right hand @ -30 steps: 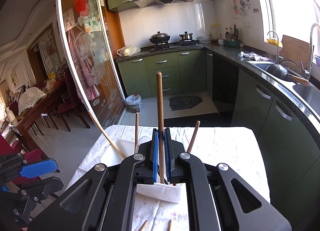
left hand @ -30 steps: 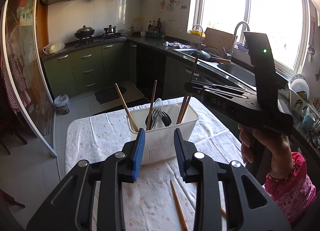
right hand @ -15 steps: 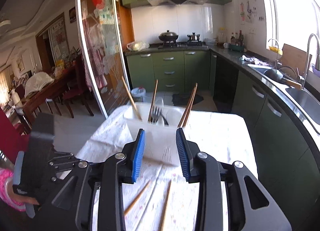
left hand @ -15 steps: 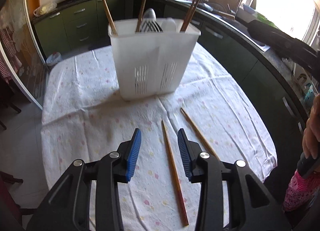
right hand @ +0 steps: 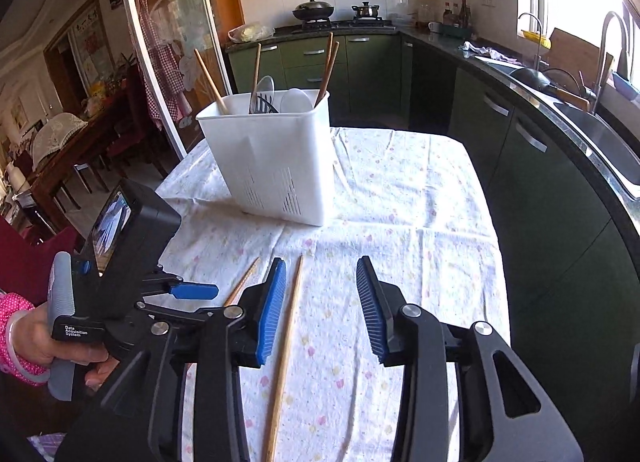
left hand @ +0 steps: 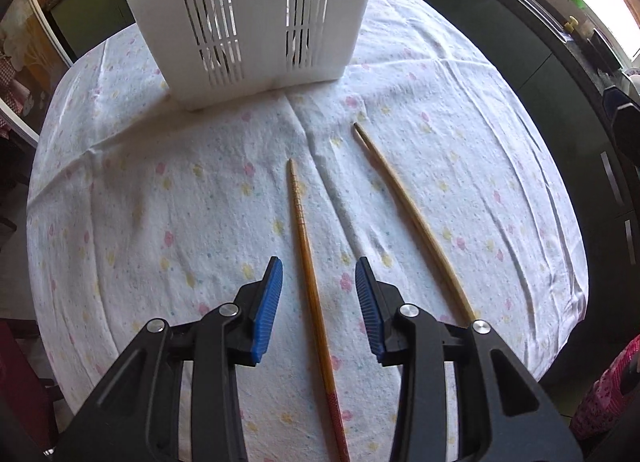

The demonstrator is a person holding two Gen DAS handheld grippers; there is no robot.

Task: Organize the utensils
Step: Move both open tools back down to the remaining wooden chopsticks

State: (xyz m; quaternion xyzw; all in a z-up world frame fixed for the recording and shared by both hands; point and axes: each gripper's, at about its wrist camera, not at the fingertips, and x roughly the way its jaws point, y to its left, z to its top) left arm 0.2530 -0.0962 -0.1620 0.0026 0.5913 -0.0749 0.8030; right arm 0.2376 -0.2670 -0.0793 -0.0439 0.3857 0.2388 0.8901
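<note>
A white slotted utensil holder (right hand: 276,158) stands on the flowered tablecloth and holds several chopsticks, a fork and spoons; its lower wall shows in the left wrist view (left hand: 256,18). Two loose chopsticks lie on the cloth: a darker one with a red end (left hand: 310,282) and a paler one (left hand: 416,222). My left gripper (left hand: 318,304) is open, low over the cloth, its jaws on either side of the darker chopstick. My right gripper (right hand: 322,308) is open and empty, higher up; the paler chopstick (right hand: 286,346) lies just inside its left finger. The left gripper (right hand: 192,292) shows at the left there.
The small table (right hand: 440,222) has its edge close on the right, beside dark green cabinets (right hand: 520,150) and a sink counter (right hand: 592,118). A glass sliding door (right hand: 160,42) and a dining area are to the left. A stove with pots (right hand: 316,10) stands at the back.
My right gripper let go of a chopstick into the holder, opened and pulled back. My left gripper dropped from level with the holder down to the cloth, straddling the darker chopstick.
</note>
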